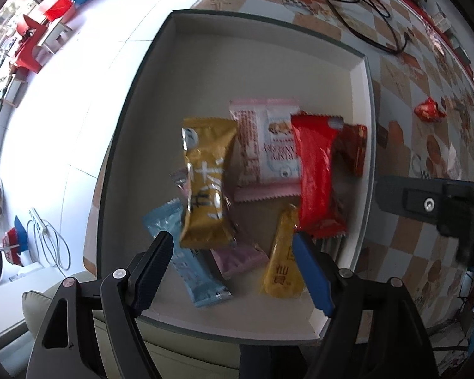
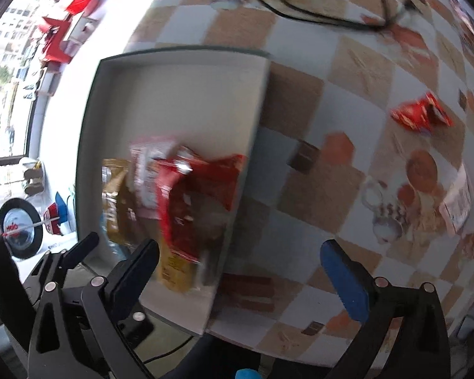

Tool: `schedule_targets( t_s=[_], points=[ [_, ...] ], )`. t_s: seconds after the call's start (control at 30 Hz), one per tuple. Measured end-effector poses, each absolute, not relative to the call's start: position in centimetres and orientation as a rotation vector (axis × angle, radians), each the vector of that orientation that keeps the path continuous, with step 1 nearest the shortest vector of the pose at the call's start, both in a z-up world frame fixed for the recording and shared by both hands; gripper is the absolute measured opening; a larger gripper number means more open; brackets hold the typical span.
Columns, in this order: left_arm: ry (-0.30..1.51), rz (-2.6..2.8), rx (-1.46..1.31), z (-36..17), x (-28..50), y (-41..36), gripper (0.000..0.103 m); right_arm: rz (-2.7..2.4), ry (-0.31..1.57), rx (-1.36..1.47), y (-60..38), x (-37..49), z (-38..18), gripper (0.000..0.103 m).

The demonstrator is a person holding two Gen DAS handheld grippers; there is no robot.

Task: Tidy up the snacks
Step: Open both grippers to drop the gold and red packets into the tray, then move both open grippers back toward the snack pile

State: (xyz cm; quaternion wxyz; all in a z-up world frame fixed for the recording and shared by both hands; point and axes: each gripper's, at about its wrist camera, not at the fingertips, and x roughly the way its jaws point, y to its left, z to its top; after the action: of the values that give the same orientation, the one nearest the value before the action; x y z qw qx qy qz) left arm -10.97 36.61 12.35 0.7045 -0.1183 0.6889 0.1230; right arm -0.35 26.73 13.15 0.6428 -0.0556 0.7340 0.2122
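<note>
Hovering wide open and empty over the white tray (image 1: 148, 72), where six or so packets lie piled, both the left gripper (image 1: 233, 268) and right gripper (image 2: 240, 268) look done dropping, so next comes fetching the red snack packet (image 2: 420, 115) lying well right of the tray.

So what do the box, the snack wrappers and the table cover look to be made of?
Box: probably matte white card with a dark edge; walls flat and dull.
Wrappers, e.g. the red one: glossy foil or plastic film with crimped, serrated ends.
Table cover: printed checks with a slight sheen, maybe vinyl.
</note>
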Motion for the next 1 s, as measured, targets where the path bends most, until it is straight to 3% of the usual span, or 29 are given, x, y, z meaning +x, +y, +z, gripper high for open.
schedule_targets(
  t_s=[0.63, 1.0],
  points=[
    [1.558, 0.116, -0.101, 12.8, -10.6, 25.7, 0.081, 0.172, 1.829, 0.029, 12.9, -1.2, 7.1, 0.103],
    [1.532, -0.016, 0.071, 13.5, -10.5, 16.8, 0.081, 0.119, 1.847, 0.087, 6.6, -1.7, 6.3, 0.103]
  ],
)
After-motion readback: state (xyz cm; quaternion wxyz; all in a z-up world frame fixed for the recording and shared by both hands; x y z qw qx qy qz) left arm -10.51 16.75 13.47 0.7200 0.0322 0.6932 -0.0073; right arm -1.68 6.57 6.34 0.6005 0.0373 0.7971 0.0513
